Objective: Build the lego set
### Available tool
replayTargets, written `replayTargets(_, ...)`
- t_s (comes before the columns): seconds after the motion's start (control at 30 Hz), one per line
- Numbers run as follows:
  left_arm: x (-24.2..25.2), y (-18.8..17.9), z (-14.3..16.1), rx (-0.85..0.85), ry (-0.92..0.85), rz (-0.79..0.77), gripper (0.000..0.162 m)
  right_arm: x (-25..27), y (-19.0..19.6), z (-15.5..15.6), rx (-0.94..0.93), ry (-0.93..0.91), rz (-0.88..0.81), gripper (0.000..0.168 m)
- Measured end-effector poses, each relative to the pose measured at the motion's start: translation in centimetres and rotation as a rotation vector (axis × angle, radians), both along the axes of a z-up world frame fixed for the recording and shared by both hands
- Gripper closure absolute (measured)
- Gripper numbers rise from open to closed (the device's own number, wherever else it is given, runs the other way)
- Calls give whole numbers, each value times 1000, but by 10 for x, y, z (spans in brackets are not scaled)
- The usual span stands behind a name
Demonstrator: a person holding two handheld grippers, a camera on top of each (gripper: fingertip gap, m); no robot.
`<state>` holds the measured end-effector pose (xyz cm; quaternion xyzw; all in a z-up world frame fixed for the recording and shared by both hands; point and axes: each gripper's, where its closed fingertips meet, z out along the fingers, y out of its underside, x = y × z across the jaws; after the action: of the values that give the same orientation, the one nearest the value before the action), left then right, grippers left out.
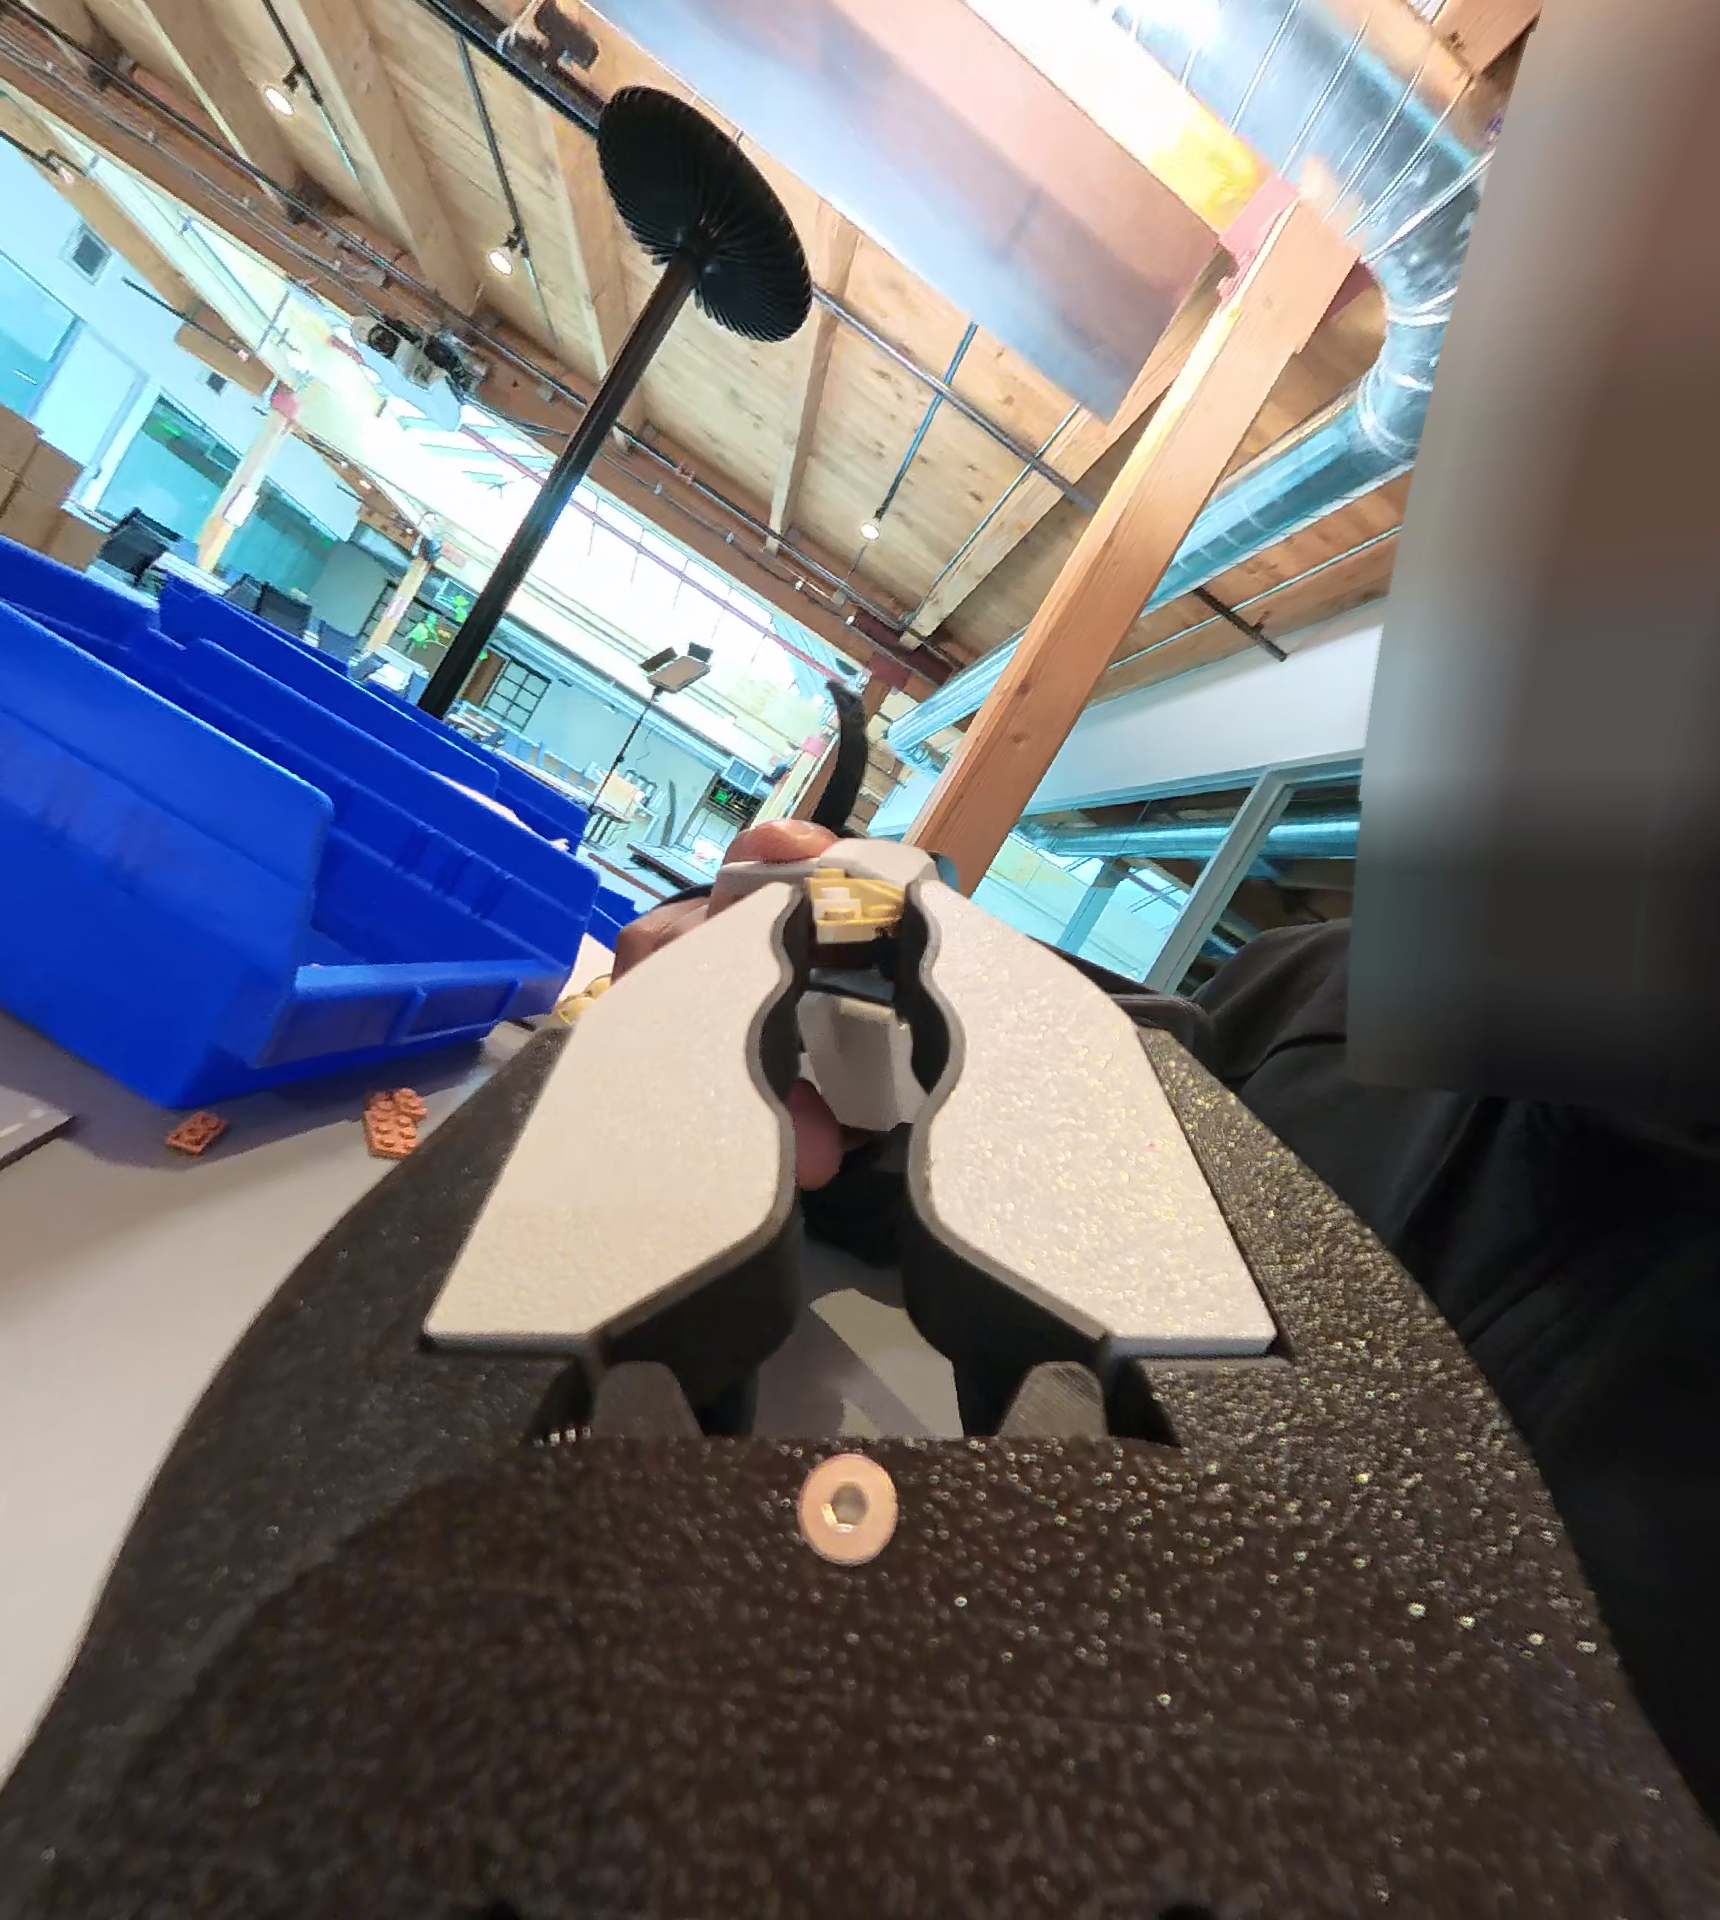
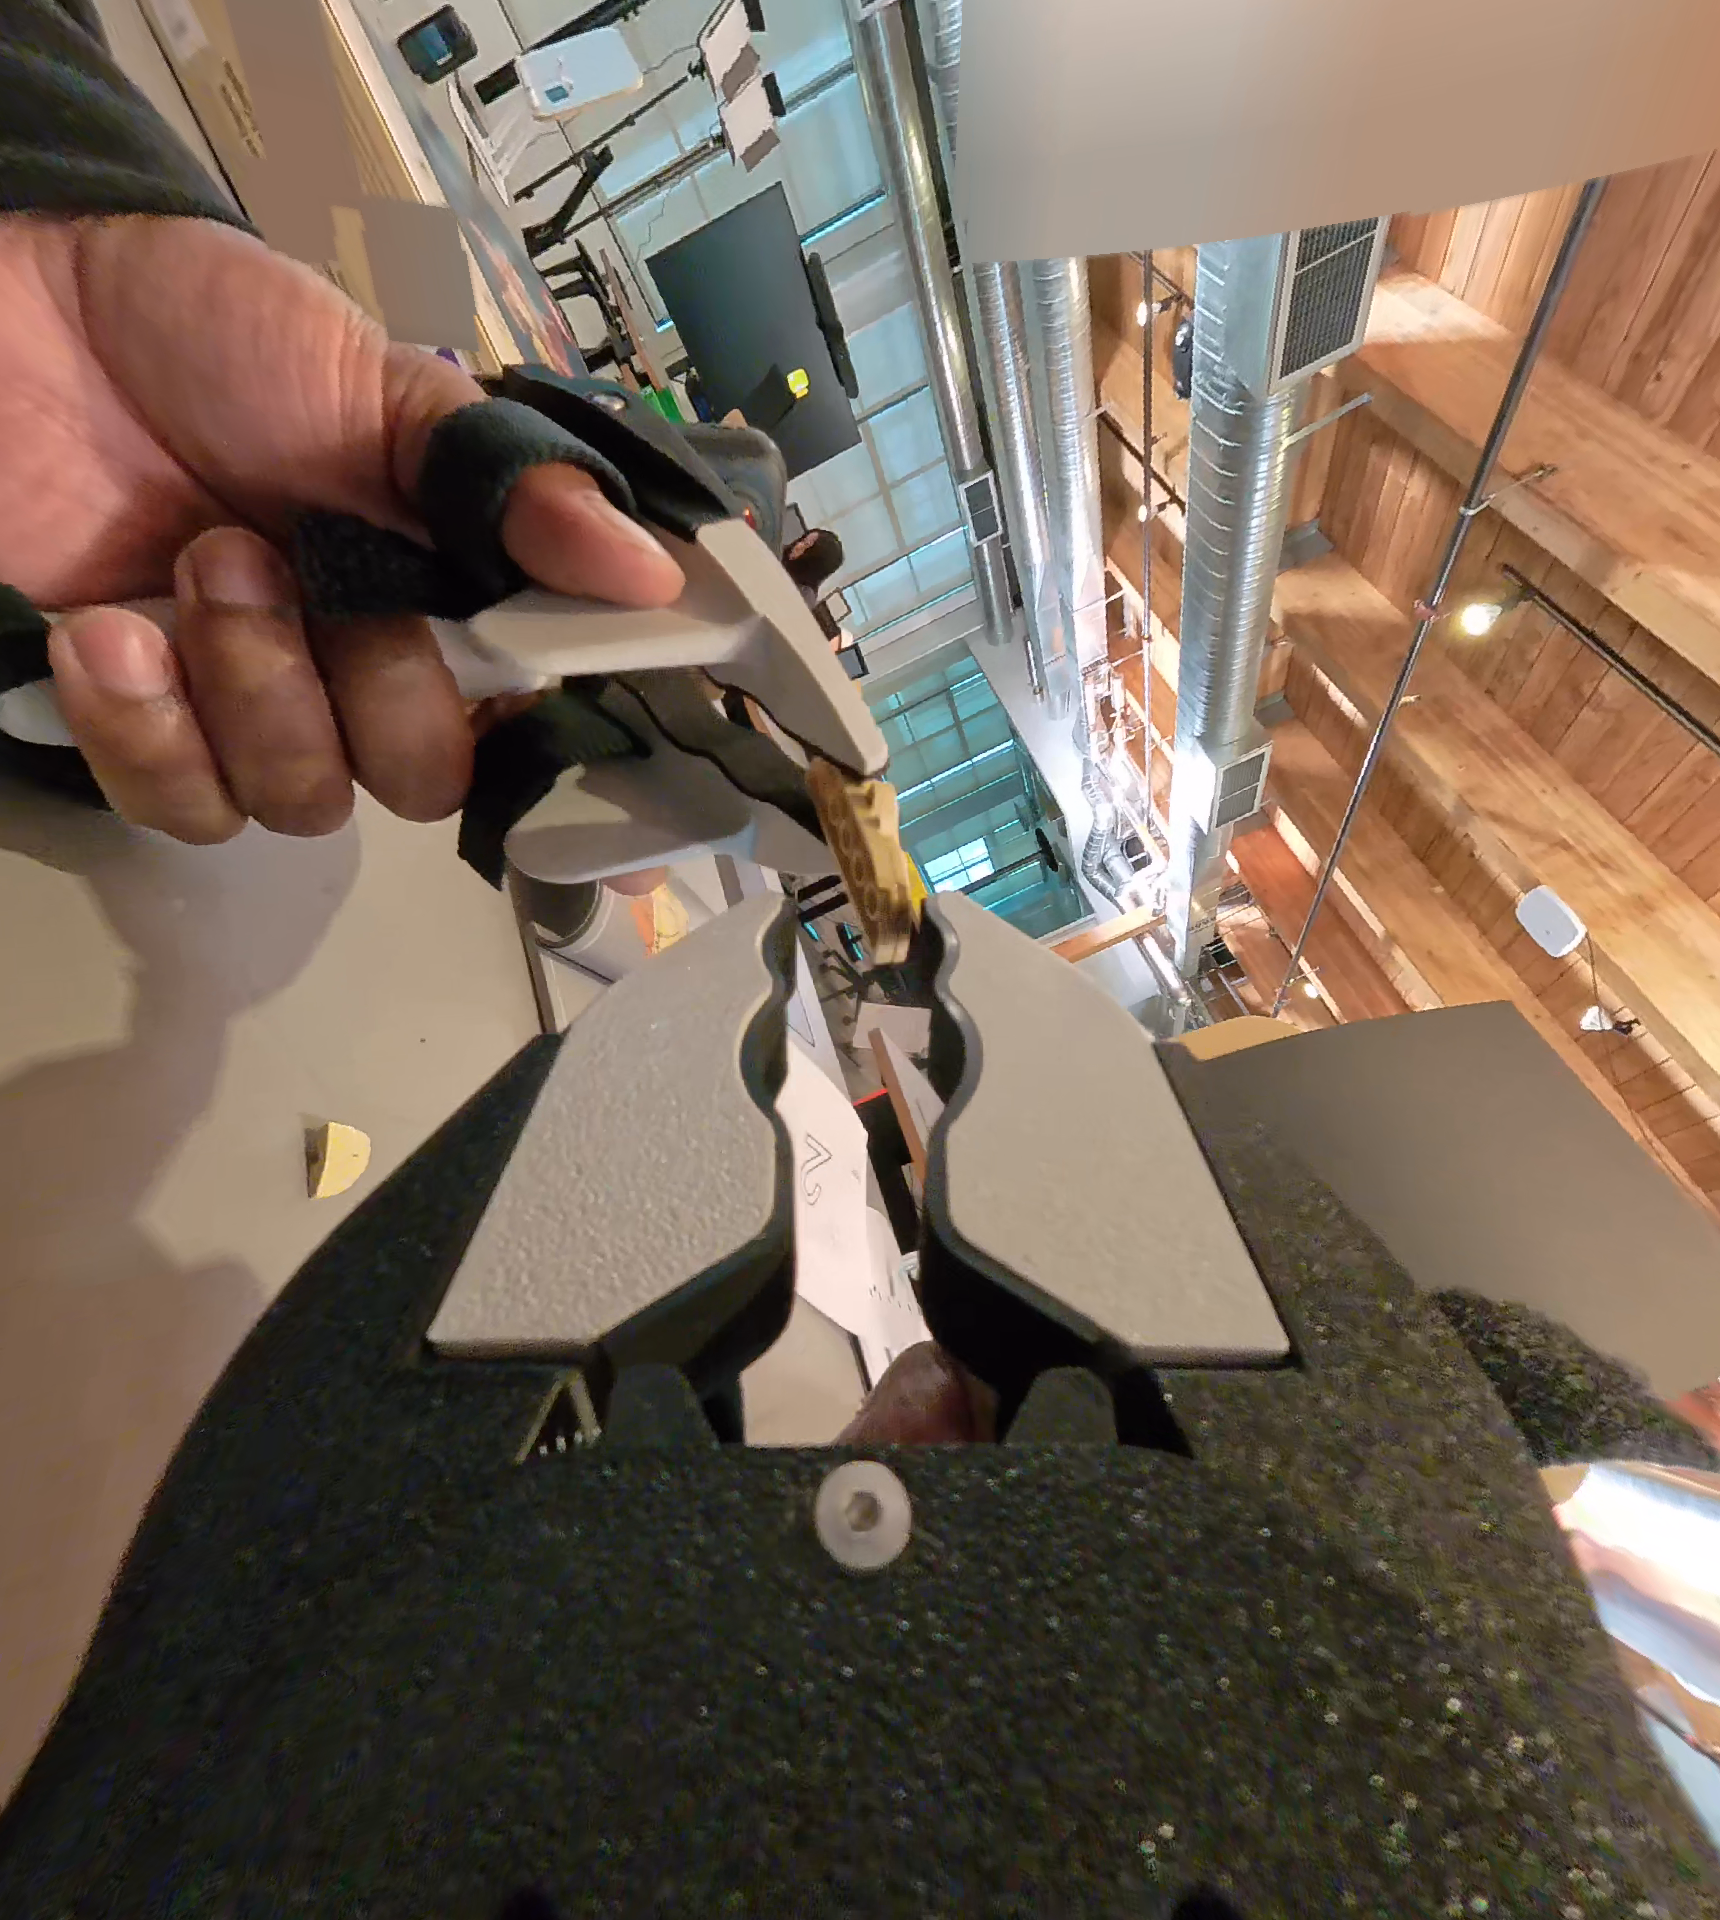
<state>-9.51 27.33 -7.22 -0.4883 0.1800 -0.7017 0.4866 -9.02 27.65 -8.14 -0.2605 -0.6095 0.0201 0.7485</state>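
We've got both tongs closed on the tan lego piece (image 2: 868,862): left tongs (image 1: 851,906) and right tongs (image 2: 861,920) grip opposite ends.

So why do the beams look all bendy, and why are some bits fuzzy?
Left wrist view: the wide-angle lens curves the wooden post; the blue bin is smeared, probably motion blur, and the smooth grey patch was added afterwards. Right wrist view: the silver duct bows the same way, the hand casts soft shadows on the table, and the tan lego piece looks sharp.
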Motion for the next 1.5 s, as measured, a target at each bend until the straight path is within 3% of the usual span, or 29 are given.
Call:
replayTargets(0.2, 7, -9, 0, 19, 4, -61, 146, 0, -1, 3, -30, 7, 17, 147)
replayTargets(0.33, 14, -12, 0, 36, 16, -76, 146, 1, -4, 3, -17, 3, 27, 157)
replayTargets(0.97, 16, -8, -4, 35, 65, -32, 146, 0, 3, -3, -32, -89, -23, 159)
replayTargets(1.13, 11, -3, -3, -7, 18, -22, 146, -1, 4, 1, -20, 3, -48, 152)
replayTargets(1.3, -6, 7, 3, -85, -93, -21, 146, 3, 6, 8, -133, 86, -36, 143)
replayTargets(1.5, 0, 2, 3, -136, -144, -102, 146, 0, 5, 7, -147, 76, -32, 150)
